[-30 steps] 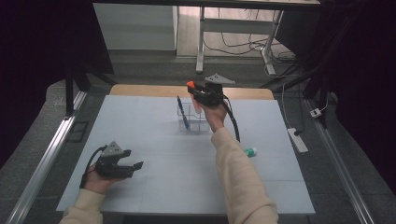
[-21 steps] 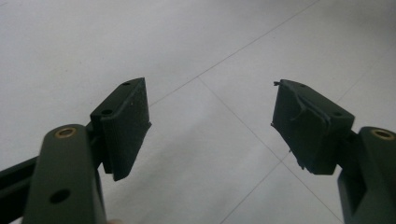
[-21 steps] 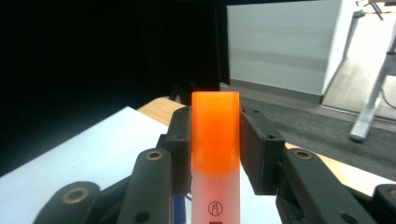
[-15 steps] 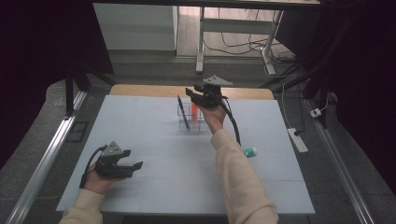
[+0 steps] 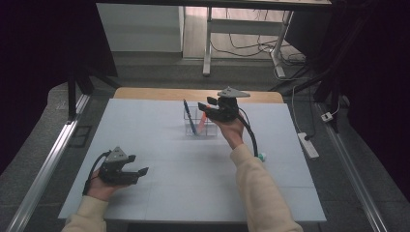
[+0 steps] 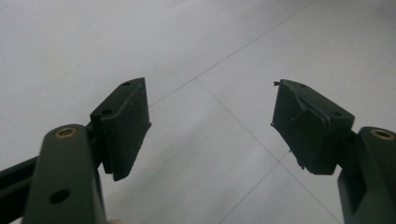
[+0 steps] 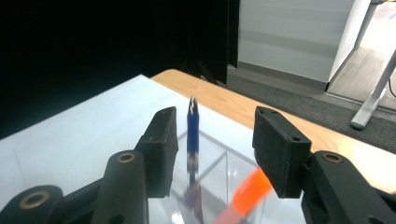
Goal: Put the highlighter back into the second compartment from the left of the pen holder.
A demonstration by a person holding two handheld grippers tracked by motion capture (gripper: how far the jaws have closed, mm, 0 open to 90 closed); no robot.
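1. Two pens now in clear holder (image 5: 200, 126) at surface's 12 o'clock: orange pen (image 5: 202, 123) dropped beside blue pen (image 5: 189, 117).
2. Right gripper (image 5: 209, 108) fingers just opened, empty, above holder.
3. Left gripper (image 5: 137, 165) fingers wide, idle at 7 o'clock.

A white-topped bench (image 5: 193, 193) with a wooden far edge stood on grey floor; a small teal object (image 5: 261, 156) lay near its right side, a white power strip (image 5: 308, 145) beyond.

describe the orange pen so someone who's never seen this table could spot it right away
Find the clear box at the table's far middle, just under the right tool. Two pens stand in it; the orange pen leans in the right-hand part, while its neighbour, the blue pen, is darker and stands to its left.
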